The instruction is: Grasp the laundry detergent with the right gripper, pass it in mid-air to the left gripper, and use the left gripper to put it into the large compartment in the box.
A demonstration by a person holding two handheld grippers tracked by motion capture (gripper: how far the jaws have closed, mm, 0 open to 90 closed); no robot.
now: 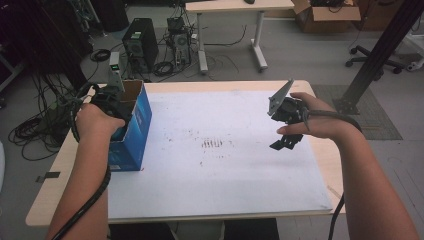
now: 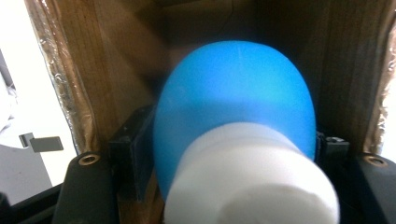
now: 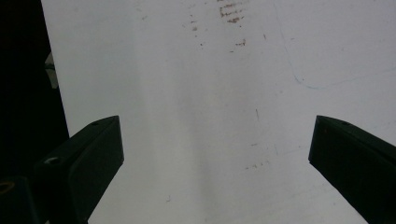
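A blue cardboard box (image 1: 136, 131) stands open-topped at the table's left edge. My left gripper (image 1: 113, 101) reaches down into its top, fingertips hidden by the box. In the left gripper view, a rounded blue object with a white cylindrical end (image 2: 233, 116) sits between the two jaws, which press its sides; brown box walls (image 2: 93, 60) surround it. My right gripper (image 1: 286, 142) hovers over the right part of the white sheet (image 1: 220, 170). Its jaws stand wide apart, open with nothing between them (image 3: 215, 154), above the stained white sheet (image 3: 210, 84).
Faint brown marks (image 1: 212, 144) dot the sheet's middle. The wooden table edge (image 1: 50, 196) shows around the sheet. Beyond the table lie a computer tower (image 1: 140, 42), floor cables (image 1: 35, 130), another desk (image 1: 240, 7), a cardboard box (image 1: 325, 16) and a black slanted post (image 1: 382, 47).
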